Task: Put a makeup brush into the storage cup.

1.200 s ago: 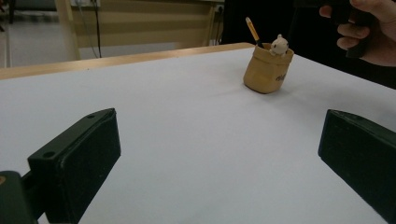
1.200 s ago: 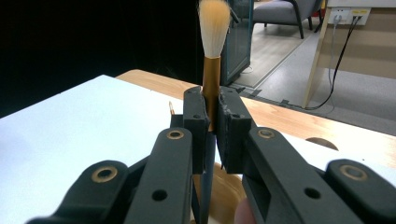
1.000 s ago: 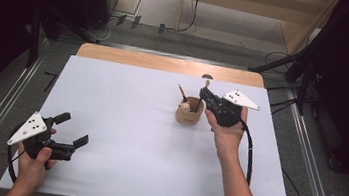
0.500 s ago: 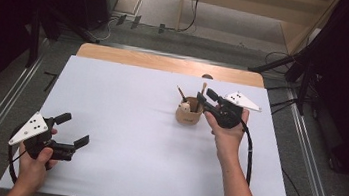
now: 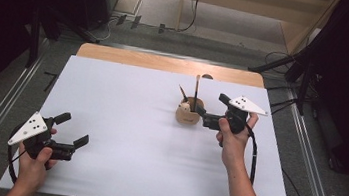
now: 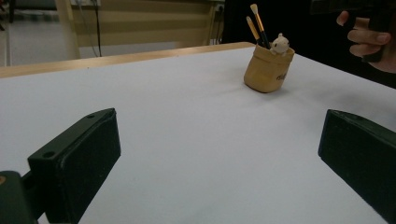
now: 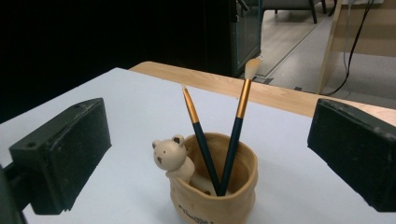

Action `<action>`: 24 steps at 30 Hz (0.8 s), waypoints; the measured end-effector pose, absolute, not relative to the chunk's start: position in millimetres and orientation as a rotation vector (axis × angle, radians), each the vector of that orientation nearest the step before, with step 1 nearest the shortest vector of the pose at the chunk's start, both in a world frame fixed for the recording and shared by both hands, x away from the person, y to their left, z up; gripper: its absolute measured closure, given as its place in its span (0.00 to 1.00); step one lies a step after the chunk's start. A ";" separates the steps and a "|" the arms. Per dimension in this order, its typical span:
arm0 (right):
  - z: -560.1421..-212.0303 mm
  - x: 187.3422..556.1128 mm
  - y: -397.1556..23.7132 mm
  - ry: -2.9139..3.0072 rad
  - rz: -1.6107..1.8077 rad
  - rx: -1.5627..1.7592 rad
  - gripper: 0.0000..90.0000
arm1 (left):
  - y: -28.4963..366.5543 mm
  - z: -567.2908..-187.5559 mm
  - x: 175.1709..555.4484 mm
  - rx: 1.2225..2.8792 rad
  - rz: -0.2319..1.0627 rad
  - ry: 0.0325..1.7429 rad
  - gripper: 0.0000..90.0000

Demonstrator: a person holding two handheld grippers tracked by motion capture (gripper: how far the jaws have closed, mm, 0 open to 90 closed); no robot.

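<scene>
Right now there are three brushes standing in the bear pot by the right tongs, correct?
Not quite: two brushes stand in the bear pot, not three. The right gripper view shows this. The pot does sit by the right tongs.

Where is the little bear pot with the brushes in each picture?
High view: the bear pot sits right of middle on the white table, just left of the right gripper.
Left gripper view: upper right, far across the table.
Right gripper view: bottom middle, close, between the open jaws.
Shared landmark: the two brushes standing in it.
</scene>
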State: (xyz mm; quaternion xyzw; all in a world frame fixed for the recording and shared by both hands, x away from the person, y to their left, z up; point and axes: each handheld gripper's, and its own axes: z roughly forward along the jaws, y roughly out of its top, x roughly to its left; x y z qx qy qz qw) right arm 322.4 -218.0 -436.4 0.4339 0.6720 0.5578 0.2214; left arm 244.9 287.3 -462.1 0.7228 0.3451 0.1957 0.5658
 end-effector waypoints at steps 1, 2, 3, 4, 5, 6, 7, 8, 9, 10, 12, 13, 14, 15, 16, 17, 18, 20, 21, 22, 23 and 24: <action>-436.8 320.6 -219.6 1.852 1.537 1.203 0.00 | 287.3 -462.1 244.8 1.699 0.461 0.812 0.00; -437.2 318.9 -221.4 1.849 1.538 1.208 0.00 | 287.4 -462.1 244.7 1.700 0.462 0.811 0.00; -437.9 317.6 -223.8 1.842 1.539 1.203 0.00 | 287.4 -462.2 244.8 1.698 0.462 0.810 0.00; -438.6 315.7 -225.9 1.838 1.539 1.210 0.00 | 287.5 -462.3 244.7 1.697 0.462 0.809 0.00; -439.4 314.1 -228.1 1.837 1.538 1.215 0.00 | 287.5 -462.3 244.7 1.697 0.463 0.808 0.00; -440.4 312.5 -230.5 1.836 1.540 1.211 0.00 | 287.5 -462.3 244.7 1.698 0.464 0.807 0.00; -441.6 310.9 -232.8 1.836 1.537 1.211 0.00 | 287.6 -462.2 244.5 1.700 0.464 0.808 0.00; -443.0 309.3 -234.9 1.835 1.530 1.213 0.00 | 287.7 -462.2 244.5 1.703 0.465 0.808 0.00; -444.5 307.7 -236.9 1.835 1.527 1.217 0.00 | 287.6 -462.2 244.4 1.703 0.464 0.809 0.00; -446.0 306.2 -239.4 1.836 1.522 1.218 0.00 | 287.6 -462.2 244.5 1.703 0.466 0.809 0.00; -448.2 303.0 -244.1 1.832 1.526 1.227 0.00 | 287.5 -462.2 244.5 1.704 0.468 0.808 0.00; -449.1 301.5 -247.0 1.826 1.529 1.226 0.00 | 287.4 -462.2 244.5 1.703 0.468 0.807 0.00; -449.9 299.6 -249.5 1.822 1.533 1.232 0.00 | 287.2 -462.3 244.5 1.701 0.468 0.806 0.00; -450.7 297.6 -252.1 1.819 1.535 1.235 0.00 | 286.9 -462.3 244.3 1.700 0.469 0.805 0.00; -451.8 295.9 -254.4 1.814 1.539 1.237 0.00 | 286.8 -462.2 244.1 1.701 0.469 0.805 0.00; -452.8 294.5 -256.5 1.812 1.537 1.239 0.00 | 286.7 -462.3 243.9 1.702 0.469 0.805 0.00; -454.2 291.9 -258.6 1.807 1.534 1.246 0.00 | 286.7 -462.2 243.9 1.702 0.470 0.804 0.00; -456.4 288.5 -261.6 1.805 1.535 1.244 0.00 | 286.8 -462.2 243.8 1.703 0.472 0.802 0.00; -457.7 286.3 -263.1 1.802 1.536 1.249 0.00 | 287.0 -462.2 243.9 1.703 0.472 0.801 0.00; -459.2 284.4 -264.7 1.801 1.532 1.249 0.00 | 287.1 -462.2 243.9 1.703 0.473 0.801 0.00; -460.5 282.6 -266.0 1.802 1.531 1.255 0.00 | 287.2 -462.2 244.0 1.702 0.473 0.800 0.00; -461.9 280.7 -267.5 1.800 1.530 1.257 0.00 | 287.1 -462.2 243.9 1.703 0.474 0.798 0.00</action>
